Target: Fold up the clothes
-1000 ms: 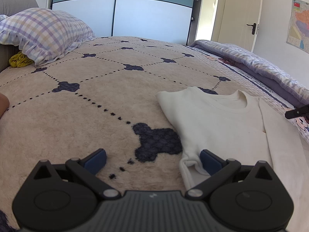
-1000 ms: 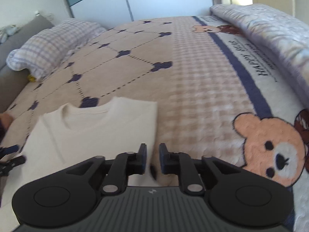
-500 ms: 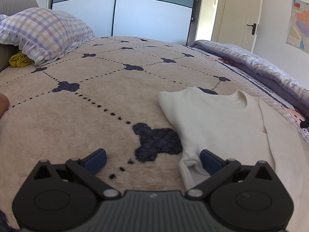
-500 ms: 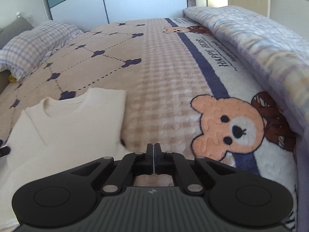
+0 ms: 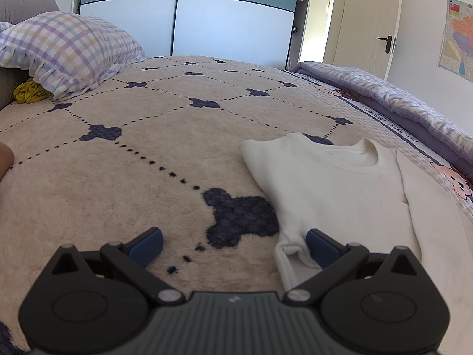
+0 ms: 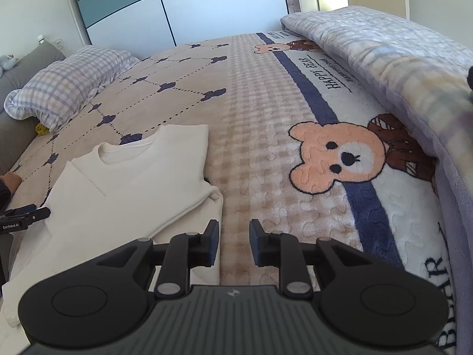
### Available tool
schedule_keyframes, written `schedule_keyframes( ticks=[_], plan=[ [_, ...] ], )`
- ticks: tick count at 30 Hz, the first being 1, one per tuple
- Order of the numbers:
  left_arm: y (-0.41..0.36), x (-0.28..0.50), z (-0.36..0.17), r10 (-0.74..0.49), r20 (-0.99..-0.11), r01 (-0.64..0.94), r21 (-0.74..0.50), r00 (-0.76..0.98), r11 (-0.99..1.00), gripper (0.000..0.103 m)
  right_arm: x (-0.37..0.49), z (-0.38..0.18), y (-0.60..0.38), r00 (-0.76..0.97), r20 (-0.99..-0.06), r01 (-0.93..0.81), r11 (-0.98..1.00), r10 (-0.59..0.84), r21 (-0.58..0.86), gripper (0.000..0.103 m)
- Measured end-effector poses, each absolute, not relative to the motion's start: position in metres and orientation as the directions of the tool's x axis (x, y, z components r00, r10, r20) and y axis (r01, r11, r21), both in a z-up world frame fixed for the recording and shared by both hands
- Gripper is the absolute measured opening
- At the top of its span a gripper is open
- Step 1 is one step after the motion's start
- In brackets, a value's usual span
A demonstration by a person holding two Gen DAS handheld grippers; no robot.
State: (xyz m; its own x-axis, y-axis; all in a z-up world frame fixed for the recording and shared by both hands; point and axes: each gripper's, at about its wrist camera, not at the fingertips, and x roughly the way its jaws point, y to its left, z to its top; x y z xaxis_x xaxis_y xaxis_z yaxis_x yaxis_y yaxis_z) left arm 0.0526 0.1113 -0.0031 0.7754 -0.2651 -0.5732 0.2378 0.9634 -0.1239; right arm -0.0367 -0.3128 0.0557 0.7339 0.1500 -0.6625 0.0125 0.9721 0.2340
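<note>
Over the blanket (image 5: 124,183), left tongs (image 5: 233,245) gape wide beside the sweater (image 5: 340,195); right tongs (image 6: 234,242) hover part-open, both empty.

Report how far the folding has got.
Done: both sleeves look folded in over the white sweater, which lies as a narrow panel on the blanket.

In hand: nothing is gripped. The left tongs are open at the sweater's lower left edge, one finger on the fabric. The right tongs are open at its right edge.

Left: folding the body up, probably from the bottom hem.
</note>
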Motion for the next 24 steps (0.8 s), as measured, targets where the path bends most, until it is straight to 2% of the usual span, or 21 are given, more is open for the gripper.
schedule_keyframes(
  ticks=[4, 8, 24],
  plan=[
    [0.111, 0.053, -0.003, -0.265, -0.573, 0.238, -0.124, 0.775, 0.963, 0.103, -0.045, 0.054, -0.310, 0.703, -0.662, -0.074, 0.952, 0.261, 0.297, 0.027],
    [0.111, 0.053, -0.003, -0.265, -0.573, 0.238, -0.124, 0.775, 0.963, 0.103, -0.061, 0.055, -0.294, 0.704, -0.664, -0.145, 0.966, 0.252, 0.213, 0.032],
    [0.111, 0.053, -0.003, -0.265, -0.573, 0.238, -0.124, 0.775, 0.963, 0.103, -0.074, 0.053, -0.314, 0.720, -0.633, -0.117, 0.948, 0.286, 0.296, 0.034]
  ],
)
